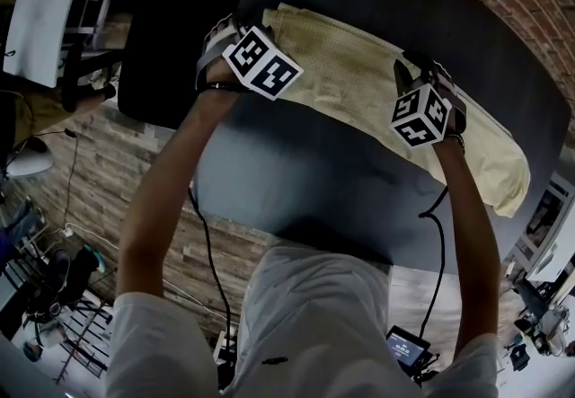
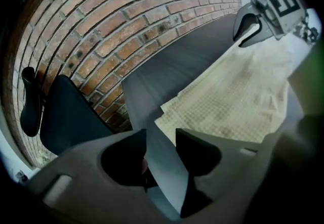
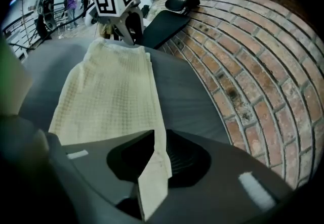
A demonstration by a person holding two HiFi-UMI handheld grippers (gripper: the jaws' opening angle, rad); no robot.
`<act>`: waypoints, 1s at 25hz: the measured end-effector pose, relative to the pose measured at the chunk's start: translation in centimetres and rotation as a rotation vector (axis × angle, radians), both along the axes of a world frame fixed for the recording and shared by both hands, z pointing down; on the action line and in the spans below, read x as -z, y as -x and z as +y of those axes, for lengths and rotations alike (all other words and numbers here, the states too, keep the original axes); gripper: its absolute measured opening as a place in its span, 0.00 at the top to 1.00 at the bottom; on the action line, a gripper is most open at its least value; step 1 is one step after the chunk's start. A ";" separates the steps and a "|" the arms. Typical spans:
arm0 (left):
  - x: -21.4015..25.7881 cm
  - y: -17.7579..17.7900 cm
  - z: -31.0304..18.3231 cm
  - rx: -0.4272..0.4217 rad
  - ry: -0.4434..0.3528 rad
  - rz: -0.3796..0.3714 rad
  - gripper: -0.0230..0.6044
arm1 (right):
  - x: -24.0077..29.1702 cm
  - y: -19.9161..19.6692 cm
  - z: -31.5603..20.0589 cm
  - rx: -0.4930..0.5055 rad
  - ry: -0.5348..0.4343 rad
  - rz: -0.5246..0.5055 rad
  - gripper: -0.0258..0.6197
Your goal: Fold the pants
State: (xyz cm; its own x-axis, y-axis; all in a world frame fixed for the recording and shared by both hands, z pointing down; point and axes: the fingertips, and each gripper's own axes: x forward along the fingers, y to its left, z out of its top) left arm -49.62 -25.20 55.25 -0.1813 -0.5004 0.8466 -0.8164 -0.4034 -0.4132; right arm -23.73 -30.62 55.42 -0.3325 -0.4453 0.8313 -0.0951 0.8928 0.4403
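Pale yellow pants (image 1: 350,64) lie in a long folded strip across the dark round table (image 1: 296,181). My left gripper (image 1: 239,25) is at the strip's left end. In the left gripper view it (image 2: 161,134) stands open over bare table, with the pants' corner (image 2: 174,112) just beyond its tips and nothing between them. My right gripper (image 1: 415,75) is further along the strip. In the right gripper view its jaws (image 3: 159,139) stand a little apart, open, and the pants' edge (image 3: 154,167) runs loosely through the gap.
A brick wall (image 3: 243,66) curves close behind the table. A black chair (image 1: 171,28) stands at the table's left side. Cables hang from both grippers toward the floor. A small screen (image 1: 409,347) lies on the floor. People stand far off (image 3: 71,3).
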 end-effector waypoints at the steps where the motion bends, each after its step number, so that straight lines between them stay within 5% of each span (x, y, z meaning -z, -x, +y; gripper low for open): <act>1: 0.0 -0.5 0.6 0.000 -0.003 0.018 0.67 | 0.2 -0.2 0.4 -0.014 0.008 -0.019 0.84; 9: -0.2 -3.9 4.0 0.036 -0.060 0.146 0.69 | 1.7 -5.3 2.9 -0.153 0.002 -0.094 0.85; 14: -3.1 -5.6 6.0 -0.007 -0.019 0.107 0.73 | 1.9 -11.9 5.9 -0.278 0.001 -0.044 0.86; 25: -3.8 -6.6 7.4 0.053 -0.063 0.123 0.83 | 1.4 -36.8 11.9 -0.715 -0.018 0.027 0.84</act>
State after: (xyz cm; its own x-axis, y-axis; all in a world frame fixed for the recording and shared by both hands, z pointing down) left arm -43.06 -17.81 59.07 -0.1056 -0.5456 0.8313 -0.8822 -0.3344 -0.3315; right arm 13.07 -18.72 54.06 0.0670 -0.5604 0.8255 -0.6433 0.6081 0.4651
